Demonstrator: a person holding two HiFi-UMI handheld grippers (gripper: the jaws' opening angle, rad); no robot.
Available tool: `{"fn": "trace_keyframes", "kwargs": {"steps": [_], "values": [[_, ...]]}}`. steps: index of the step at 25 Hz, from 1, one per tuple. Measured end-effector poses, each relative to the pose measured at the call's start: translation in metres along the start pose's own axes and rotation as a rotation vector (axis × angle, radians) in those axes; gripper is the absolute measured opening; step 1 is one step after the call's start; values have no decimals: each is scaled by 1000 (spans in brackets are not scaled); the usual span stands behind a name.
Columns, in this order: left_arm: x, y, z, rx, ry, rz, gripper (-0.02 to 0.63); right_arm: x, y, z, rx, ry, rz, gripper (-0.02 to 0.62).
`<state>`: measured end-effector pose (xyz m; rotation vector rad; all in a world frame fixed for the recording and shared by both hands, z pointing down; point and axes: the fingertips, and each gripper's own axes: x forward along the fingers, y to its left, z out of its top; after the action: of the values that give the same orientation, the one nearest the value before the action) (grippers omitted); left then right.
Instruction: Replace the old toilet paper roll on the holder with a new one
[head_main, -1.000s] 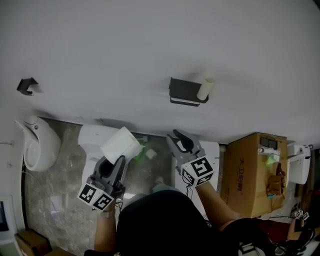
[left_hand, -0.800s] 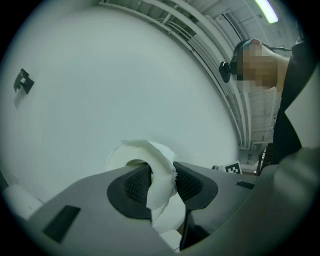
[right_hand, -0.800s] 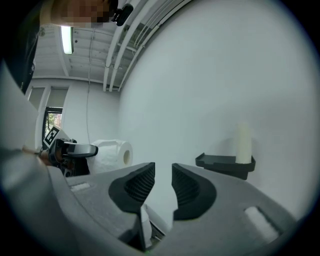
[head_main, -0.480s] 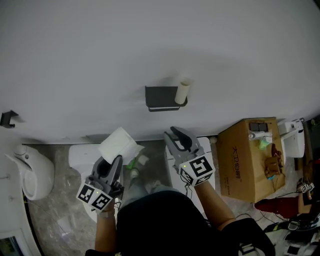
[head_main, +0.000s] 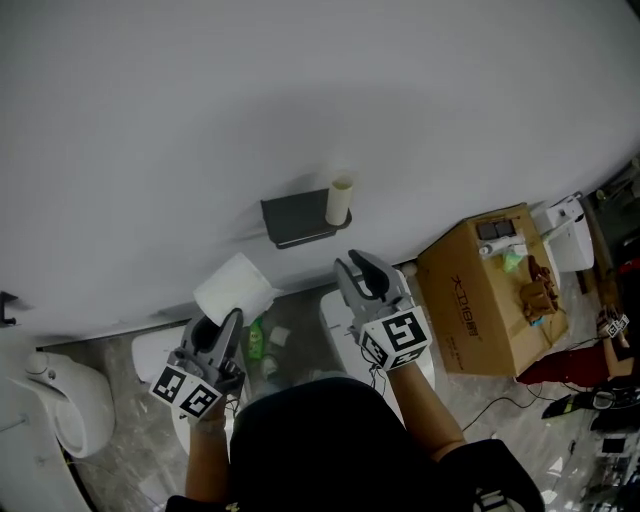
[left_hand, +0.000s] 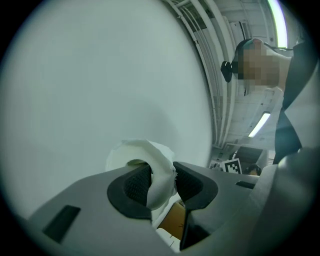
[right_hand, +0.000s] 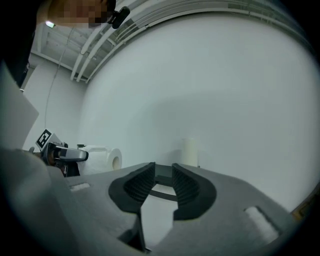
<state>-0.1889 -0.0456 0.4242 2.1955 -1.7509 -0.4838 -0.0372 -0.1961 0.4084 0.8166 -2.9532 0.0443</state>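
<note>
A new white toilet paper roll (head_main: 236, 290) is pinched by its wall in my left gripper (head_main: 218, 322); in the left gripper view the roll (left_hand: 142, 155) bulges over the dark pads, left gripper (left_hand: 161, 181) shut on it. On the white wall, a dark holder (head_main: 293, 220) carries a bare cardboard core (head_main: 340, 200) standing at its right end. My right gripper (head_main: 362, 272) is just below the holder, shut and empty. In the right gripper view the core (right_hand: 190, 150) stands above the right gripper (right_hand: 161, 181), and the new roll (right_hand: 102, 159) shows at the left.
A brown cardboard box (head_main: 480, 290) with small items on top stands on the floor at the right. A white toilet (head_main: 62, 415) is at the lower left. A white bin (head_main: 338, 318) and a green bottle (head_main: 255, 338) sit on the floor below the holder.
Both grippers have swung across the room with the person. The holder and core have shifted left and down in the head view, nearer the grippers. The roll stays in the left grip.
</note>
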Motion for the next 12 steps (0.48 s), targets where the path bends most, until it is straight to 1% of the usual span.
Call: {"fn": "trace_keyframes", "kwargs": {"steps": [6, 10, 12], "values": [[20, 14, 5, -2, 9, -32, 141, 11, -24, 3, 2, 2, -86, 103], [25, 23, 8, 3, 10, -29, 141, 26, -41, 11, -1, -5, -113, 105], [25, 28, 10, 2, 7, -23, 141, 36, -48, 15, -3, -6, -116, 151]]}}
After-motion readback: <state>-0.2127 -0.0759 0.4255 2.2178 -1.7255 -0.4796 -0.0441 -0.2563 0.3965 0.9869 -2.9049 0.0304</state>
